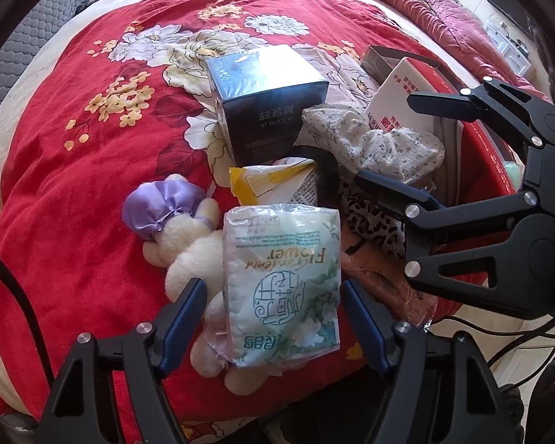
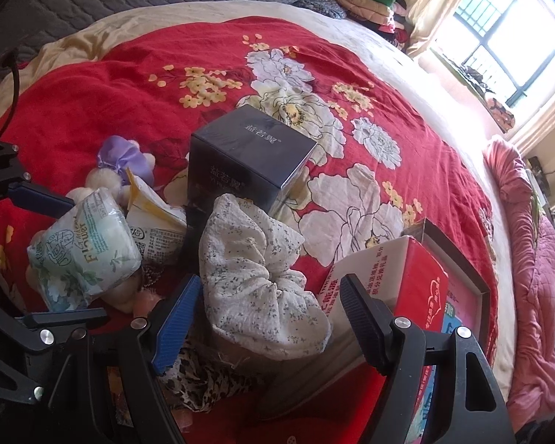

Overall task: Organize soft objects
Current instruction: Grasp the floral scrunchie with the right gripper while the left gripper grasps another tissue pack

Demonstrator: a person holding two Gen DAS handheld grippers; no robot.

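My left gripper (image 1: 273, 318) is open, its jaws on either side of a pale green tissue pack (image 1: 281, 285) that lies on a white plush toy with a purple cap (image 1: 188, 233). My right gripper (image 2: 270, 314) is open around a white floral scrunchie (image 2: 259, 277); it shows in the left wrist view (image 1: 384, 125) too. A leopard-print cloth (image 2: 203, 377) lies under the scrunchie. The tissue pack (image 2: 81, 255) and plush toy (image 2: 122, 162) sit at the left of the right wrist view.
A dark blue box (image 1: 266, 103) stands on the red floral blanket (image 1: 92, 185). A yellow-white packet (image 1: 277, 185) lies before it. A red and white carton (image 2: 399, 281) sits in a tray at right. A pink quilt (image 2: 536, 296) lies beyond.
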